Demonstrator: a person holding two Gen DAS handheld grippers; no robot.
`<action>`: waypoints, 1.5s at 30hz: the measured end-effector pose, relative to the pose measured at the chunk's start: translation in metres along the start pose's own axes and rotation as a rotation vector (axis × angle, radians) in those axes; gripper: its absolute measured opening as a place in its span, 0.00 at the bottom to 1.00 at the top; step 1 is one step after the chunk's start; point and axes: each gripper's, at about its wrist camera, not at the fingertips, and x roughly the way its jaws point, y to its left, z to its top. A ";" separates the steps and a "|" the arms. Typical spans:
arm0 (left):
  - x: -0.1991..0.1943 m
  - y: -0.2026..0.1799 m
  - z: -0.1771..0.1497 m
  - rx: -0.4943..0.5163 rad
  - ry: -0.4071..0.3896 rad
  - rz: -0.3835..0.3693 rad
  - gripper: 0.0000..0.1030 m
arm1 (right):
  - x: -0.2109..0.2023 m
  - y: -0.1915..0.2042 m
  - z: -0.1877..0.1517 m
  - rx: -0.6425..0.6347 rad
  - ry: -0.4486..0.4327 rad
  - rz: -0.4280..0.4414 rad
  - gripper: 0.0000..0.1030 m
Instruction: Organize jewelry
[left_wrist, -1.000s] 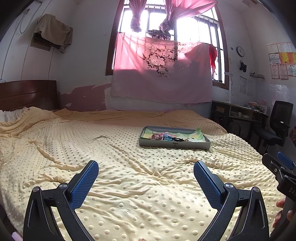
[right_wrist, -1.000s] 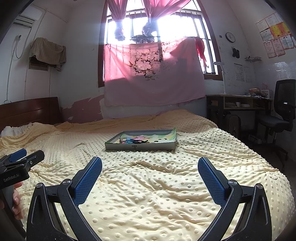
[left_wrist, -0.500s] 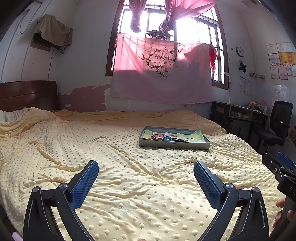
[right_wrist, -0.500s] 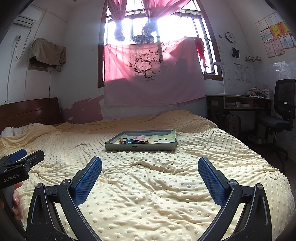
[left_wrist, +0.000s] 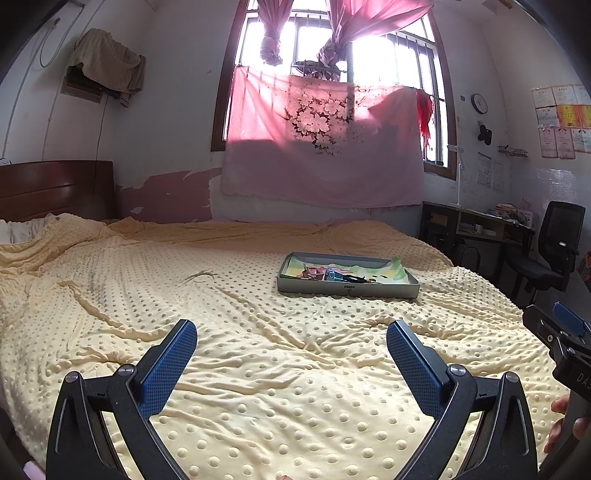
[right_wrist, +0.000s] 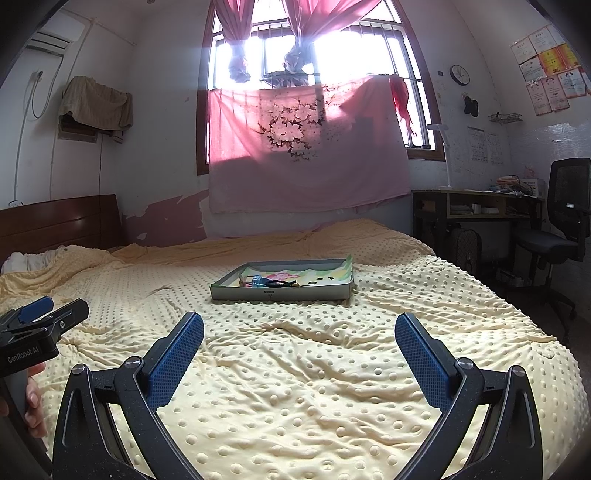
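nothing changed since earlier: left claw (left_wrist: 291, 338) and right claw (right_wrist: 299, 332) both wide, empty, hovering over bed (left_wrist: 258, 369), tray (left_wrist: 347, 290) of jewelry (left_wrist: 332, 275) untouched.

There is one grey tray (left_wrist: 347, 291) on one yellow blanket (left_wrist: 258, 369), one office chair (right_wrist: 561, 236), one wall clock (right_wrist: 459, 74), and two grippers, both spread wide.

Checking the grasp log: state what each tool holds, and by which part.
Nothing held. Left tool and right tool are both open above the bedspread.
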 end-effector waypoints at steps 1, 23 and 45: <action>0.000 0.000 -0.001 0.001 -0.002 0.000 1.00 | 0.000 0.001 0.002 -0.001 -0.001 0.000 0.99; 0.002 -0.003 0.007 0.003 -0.004 -0.006 1.00 | -0.001 0.003 0.007 0.002 -0.003 0.003 0.99; 0.003 -0.008 0.009 0.025 -0.023 0.033 1.00 | 0.002 0.007 0.008 -0.002 -0.003 0.010 0.99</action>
